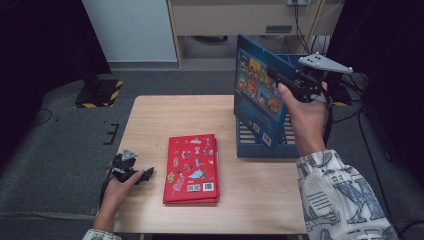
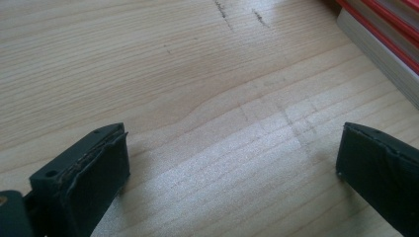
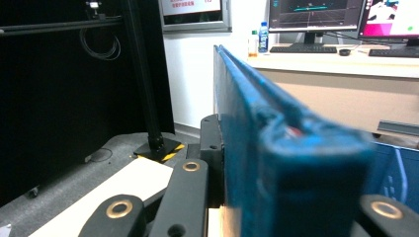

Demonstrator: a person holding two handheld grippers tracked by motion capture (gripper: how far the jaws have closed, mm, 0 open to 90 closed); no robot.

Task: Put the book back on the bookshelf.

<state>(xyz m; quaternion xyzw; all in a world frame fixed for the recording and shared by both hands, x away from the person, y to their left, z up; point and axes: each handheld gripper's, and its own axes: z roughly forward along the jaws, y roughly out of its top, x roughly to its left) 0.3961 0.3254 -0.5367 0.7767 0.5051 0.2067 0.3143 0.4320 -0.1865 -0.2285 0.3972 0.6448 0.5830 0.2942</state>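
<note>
Near the worktop's (image 1: 150,112) front left corner the left gripper (image 1: 131,170) rests low over the wood, its jaws spread wide with nothing between them. Just beside it, toward the front edge's middle, lies a red book (image 1: 192,169), flat. At the right edge the right gripper (image 1: 290,82) has its jaws clamped on a blue book (image 1: 256,85), held upright over a blue rack (image 1: 260,145), apparently standing inside it.

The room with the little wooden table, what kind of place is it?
Probably an office or lab set up for recording. Computer monitors and a keyboard sit on a desk behind, black stands with striped bases flank the wooden table, and cables trail over grey carpet.
</note>
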